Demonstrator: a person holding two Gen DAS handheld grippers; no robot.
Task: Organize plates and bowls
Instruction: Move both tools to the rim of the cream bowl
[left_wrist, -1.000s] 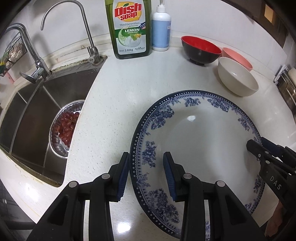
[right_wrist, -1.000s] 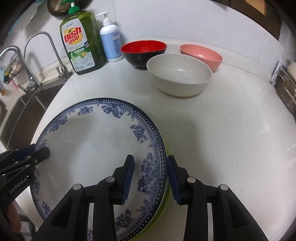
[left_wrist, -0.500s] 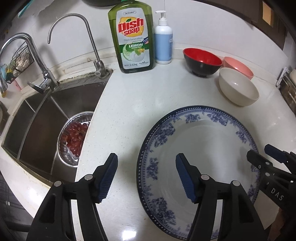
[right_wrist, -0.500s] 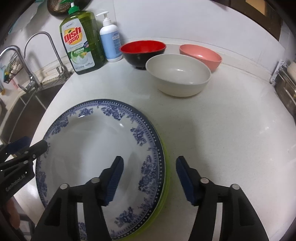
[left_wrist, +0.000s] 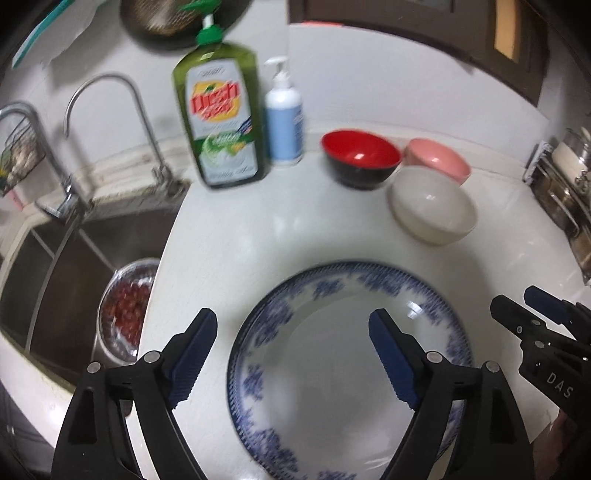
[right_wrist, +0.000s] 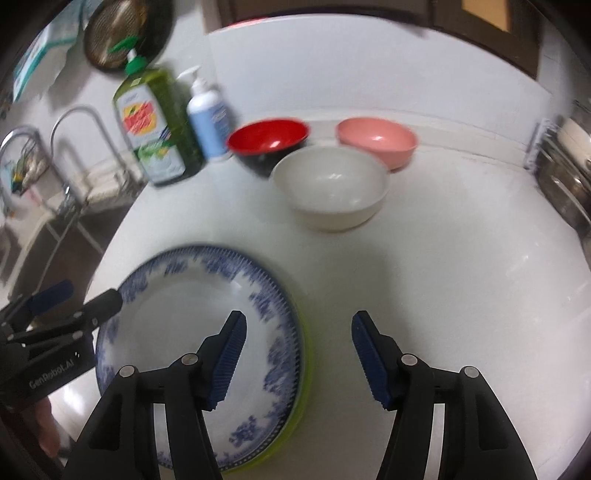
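A blue-and-white plate (left_wrist: 332, 369) (right_wrist: 177, 325) lies on a green plate (right_wrist: 304, 387) on the white counter. My left gripper (left_wrist: 291, 325) hovers above its left rim, its jaws opening wide, pads off the plate. My right gripper (right_wrist: 299, 321) hangs open over the right rim and touches nothing. Each gripper also shows at the edge of the other's view. Behind the plate stand a red-and-black bowl (left_wrist: 360, 155) (right_wrist: 267, 142), a pink bowl (left_wrist: 437, 158) (right_wrist: 376, 138) and a white bowl (left_wrist: 432, 206) (right_wrist: 330, 184), all upright.
A green dish soap bottle (left_wrist: 221, 122) and a white pump bottle (left_wrist: 283, 118) stand by the back wall. The sink (left_wrist: 74, 258) at left holds a metal colander of red fruit (left_wrist: 125, 314). A metal rack (left_wrist: 565, 206) sits at the right edge.
Both grippers opened off the plate's rim and rose away from it. The blue-and-white plate stayed lying on the green plate.
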